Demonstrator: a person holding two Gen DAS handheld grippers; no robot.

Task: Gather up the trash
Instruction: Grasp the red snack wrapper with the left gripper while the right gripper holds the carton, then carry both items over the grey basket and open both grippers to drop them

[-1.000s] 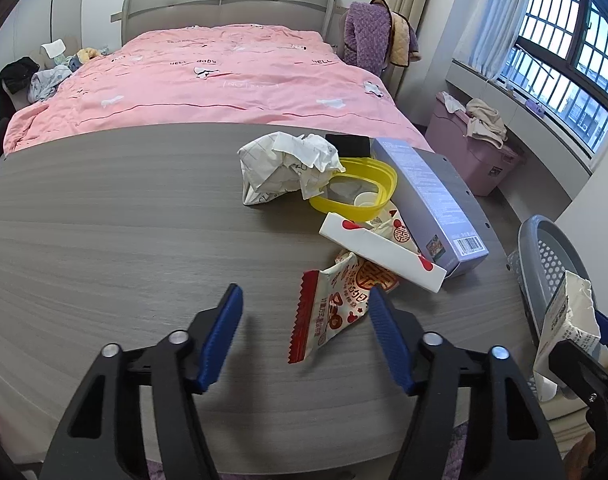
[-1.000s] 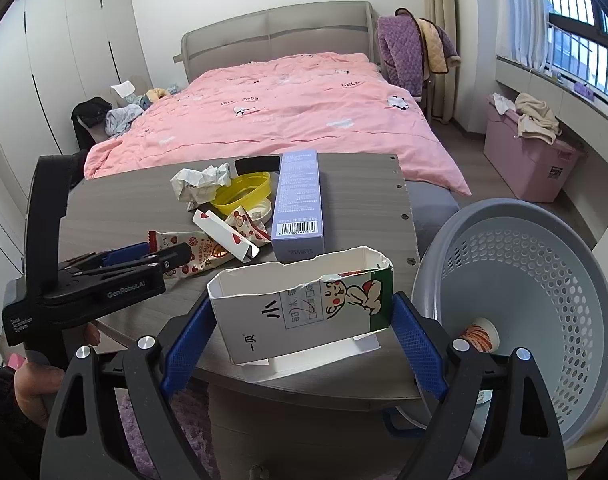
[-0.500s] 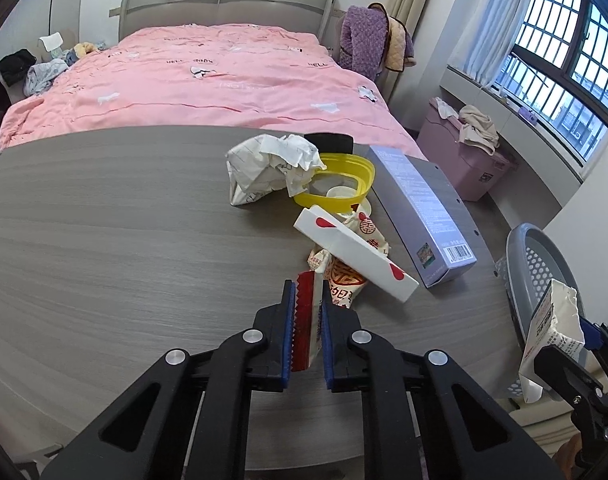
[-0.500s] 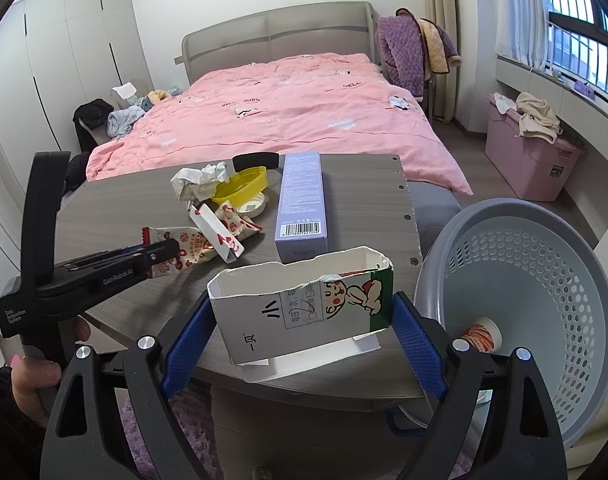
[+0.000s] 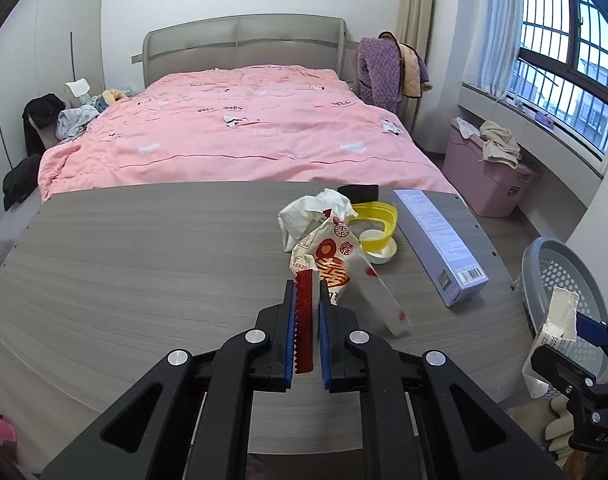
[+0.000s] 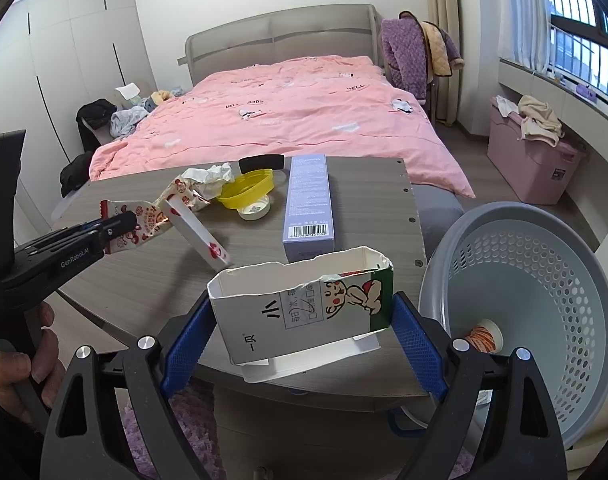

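Two grippers on the go, both with their hands full. Left wrist view first: the left gripper point(image 5: 306, 312) is clamped tight on the red serrated edge of a snack wrapper point(image 5: 324, 256), and the wrapper hangs lifted off the grey bench point(image 5: 143, 248). A flat white card with red hearts point(image 5: 378, 300) leans against the wrapper's right side, tilted, lower end down on the bench. Just behind sit a crumpled paper wad point(image 5: 308, 212), a yellow bowl point(image 5: 378, 220) resting on a small white lid point(image 5: 380, 250), and a long purple box point(image 5: 440, 240) lying flat to the right. Grey laundry-style basket point(image 5: 552, 264) stands past the bench's right edge, with the right gripper's torn carton point(image 5: 554, 332) showing in front of it.

Right wrist view: the right gripper point(image 6: 301, 334) has its blue pads spread wide and pressed on both ends of the torn milk carton point(image 6: 304, 312), open top up, held over the near edge of the bench point(image 6: 143, 276) and just left of the basket point(image 6: 544, 288). One paper cup point(image 6: 482, 336) lies at the bottom of the basket. Over on the left, a hand point(image 6: 19, 364) holds the left gripper point(image 6: 125, 222), wrapper point(image 6: 147, 220) pinched and up in the air, white card point(image 6: 197, 236) slanting down from it to the bench. Purple box point(image 6: 308, 200) lies right behind the carton
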